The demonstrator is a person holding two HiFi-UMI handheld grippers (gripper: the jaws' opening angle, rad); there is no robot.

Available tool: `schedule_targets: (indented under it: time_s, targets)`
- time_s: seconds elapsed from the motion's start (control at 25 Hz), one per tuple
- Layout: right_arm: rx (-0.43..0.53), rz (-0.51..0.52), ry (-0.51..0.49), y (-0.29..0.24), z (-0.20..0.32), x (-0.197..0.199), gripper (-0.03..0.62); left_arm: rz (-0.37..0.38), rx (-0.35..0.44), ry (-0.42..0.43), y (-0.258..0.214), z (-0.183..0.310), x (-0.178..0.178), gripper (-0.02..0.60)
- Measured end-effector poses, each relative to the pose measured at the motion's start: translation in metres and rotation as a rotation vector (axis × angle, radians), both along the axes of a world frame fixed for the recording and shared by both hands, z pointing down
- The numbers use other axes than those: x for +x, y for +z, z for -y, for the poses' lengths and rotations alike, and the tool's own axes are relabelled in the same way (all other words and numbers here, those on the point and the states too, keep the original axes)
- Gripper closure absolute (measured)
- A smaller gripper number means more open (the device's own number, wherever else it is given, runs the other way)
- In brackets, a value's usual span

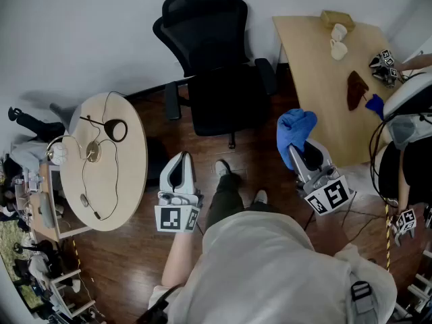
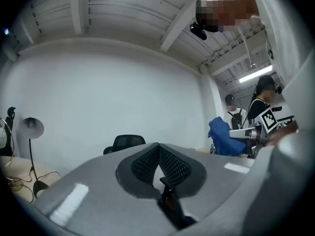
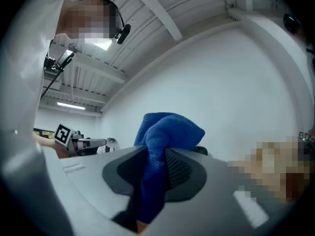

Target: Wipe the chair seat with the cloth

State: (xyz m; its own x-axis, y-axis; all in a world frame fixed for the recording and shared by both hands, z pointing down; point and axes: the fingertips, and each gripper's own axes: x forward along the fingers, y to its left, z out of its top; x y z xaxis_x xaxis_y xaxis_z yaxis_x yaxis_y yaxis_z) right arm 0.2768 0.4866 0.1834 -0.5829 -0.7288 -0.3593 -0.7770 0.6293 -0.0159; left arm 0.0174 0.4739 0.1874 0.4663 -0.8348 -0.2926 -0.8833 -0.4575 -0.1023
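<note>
Item: blue bunched cloth, clamped in right gripper, held up, apart from black office chair seat. Left gripper: jaws together, apparently empty. Step: approach; wiping not begun. Next: lower cloth onto seat.

L gripper: jaws together, empty | R gripper: jaws clamped on cloth

head view: high, steeply down | gripper views: low, tilted upward (ceiling visible) | shared: chair
</note>
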Motion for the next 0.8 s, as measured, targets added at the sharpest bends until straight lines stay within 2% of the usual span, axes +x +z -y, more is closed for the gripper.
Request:
schedule_targets:
  time_s: [0.2,0.36,0.48,0.64,0.72,0.8]
  targets:
    - [-0.018,-0.019,0.01,-0.007,0.066,-0.056,0.497,-0.024,0.014,0.002,-0.015,0.065,-0.043,0.591]
    - [-0.037,-0.057,0.034,-0.026,0.138,-0.116,0.497,-0.043,0.016,0.012,-0.02,0.145,-0.093,0.591]
    - [-0.066,-0.096,0.037,-0.04,0.196,-0.166,0.497,-0.025,0.025,0.027,-0.038,0.208,-0.133,0.591]
    - [-0.11,-0.142,0.042,-0.044,0.275,-0.208,0.497,0.058,-0.066,0.028,-0.027,0.291,-0.174,0.591]
    - [-0.159,-0.158,0.039,-0.039,0.33,-0.223,0.497,0.026,-0.049,0.027,-0.029,0.344,-0.186,0.591]
    - [-0.229,-0.173,0.023,-0.025,0.388,-0.232,0.497,0.015,-0.072,0.023,-0.019,0.396,-0.188,0.591]
